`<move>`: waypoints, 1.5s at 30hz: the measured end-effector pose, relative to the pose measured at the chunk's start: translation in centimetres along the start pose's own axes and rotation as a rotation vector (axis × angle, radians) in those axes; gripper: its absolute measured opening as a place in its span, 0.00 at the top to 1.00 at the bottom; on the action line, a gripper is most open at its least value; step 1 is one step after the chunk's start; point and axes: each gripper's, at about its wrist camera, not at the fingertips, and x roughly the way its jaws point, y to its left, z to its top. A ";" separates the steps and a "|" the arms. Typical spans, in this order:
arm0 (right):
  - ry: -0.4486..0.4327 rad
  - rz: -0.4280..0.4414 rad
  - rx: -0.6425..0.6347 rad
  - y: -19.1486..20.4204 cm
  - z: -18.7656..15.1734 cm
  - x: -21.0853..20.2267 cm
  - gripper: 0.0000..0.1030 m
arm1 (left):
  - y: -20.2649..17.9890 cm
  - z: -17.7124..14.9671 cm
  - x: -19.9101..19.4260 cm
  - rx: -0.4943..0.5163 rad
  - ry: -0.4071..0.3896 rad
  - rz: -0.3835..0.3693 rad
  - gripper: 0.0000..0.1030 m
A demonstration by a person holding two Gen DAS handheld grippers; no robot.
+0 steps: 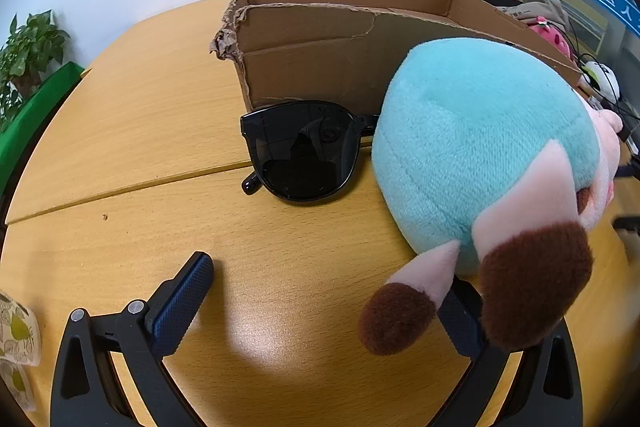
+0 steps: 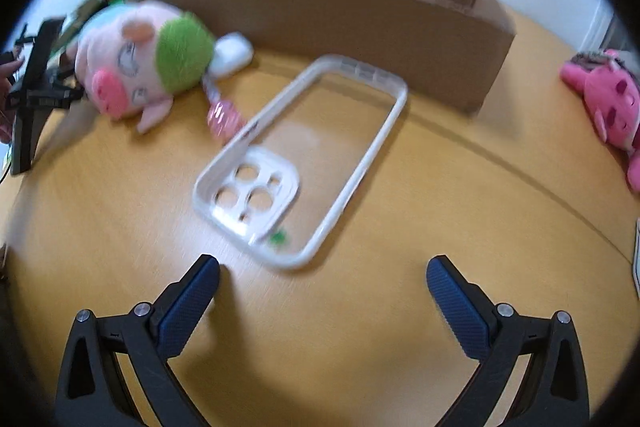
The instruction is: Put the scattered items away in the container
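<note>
A brown cardboard box (image 1: 320, 39) stands on the wooden table; it also shows in the right wrist view (image 2: 360, 15). Black sunglasses (image 1: 304, 151) lie just in front of it. A teal and pink plush pig (image 1: 492, 163) lies right of the sunglasses, its brown feet resting over my left gripper's right finger. My left gripper (image 1: 328, 291) is open, its jaws wide apart. In the right wrist view a clear phone case (image 2: 304, 163) lies flat before my open right gripper (image 2: 324, 279). The plush pig's face (image 2: 136, 67) is at the left, by a white object (image 2: 232, 55) and a small pink item (image 2: 224, 117).
A pink plush toy (image 2: 612, 107) lies at the table's right edge. A potted plant (image 1: 28, 51) stands beyond the table on the left. A patterned cloth (image 1: 16, 339) sits at the lower left. Cables and clutter (image 1: 600, 79) lie behind the box's right end.
</note>
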 end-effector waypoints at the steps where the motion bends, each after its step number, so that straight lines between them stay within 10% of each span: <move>1: 0.057 0.006 -0.004 0.2 0.1 -0.1 0.00 | 0.0 0.0 0.0 0.000 0.000 0.000 0.00; 6: 0.197 0.060 0.054 0.5 0.4 -1.1 0.00 | 0.3 0.1 0.0 -0.006 0.000 0.003 0.00; 16: 0.099 0.075 0.186 3.4 9.1 -6.5 0.00 | -0.5 0.5 -1.7 -0.011 0.134 -0.014 0.00; 29: -0.085 0.154 0.156 9.0 13.5 -11.3 0.00 | -2.8 8.0 -14.1 -0.455 0.154 0.054 0.00; 45: -0.131 0.140 0.093 11.3 13.2 -15.2 0.00 | -7.2 13.2 -16.4 -0.332 0.100 -0.017 0.00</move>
